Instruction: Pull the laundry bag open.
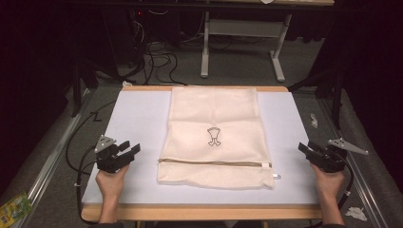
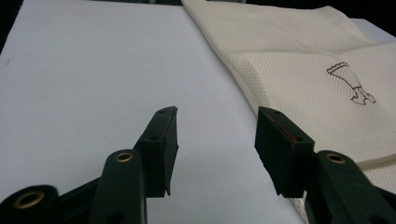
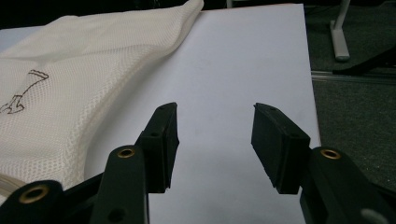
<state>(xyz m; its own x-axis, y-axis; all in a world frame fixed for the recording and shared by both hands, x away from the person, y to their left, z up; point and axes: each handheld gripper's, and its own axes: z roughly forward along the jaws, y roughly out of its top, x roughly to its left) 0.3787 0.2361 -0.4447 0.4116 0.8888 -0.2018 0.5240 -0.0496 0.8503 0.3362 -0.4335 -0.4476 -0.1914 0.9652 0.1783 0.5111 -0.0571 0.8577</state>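
a: how are you holding them?
b: my left gripper (image 1: 127,153) and right gripper (image 1: 308,149) rest low at the table's (image 1: 138,118) sides, jaws apart, gripping nothing.
a: the mesh laundry bag (image 1: 215,135)?
b: flat between them, zipper (image 1: 214,164) near me; contents, i cannot tell.

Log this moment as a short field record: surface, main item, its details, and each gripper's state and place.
surface: white sheet over a wooden table
main item: cream mesh zip bag, lying flat at the centre
print: small dark outline drawing on the bag
zipper: runs across the bag's near end, pull at the right
left gripper: open, nothing between its jaws, left of the bag, apart from it
right gripper: open, nothing between its jaws, right of the bag, apart from it
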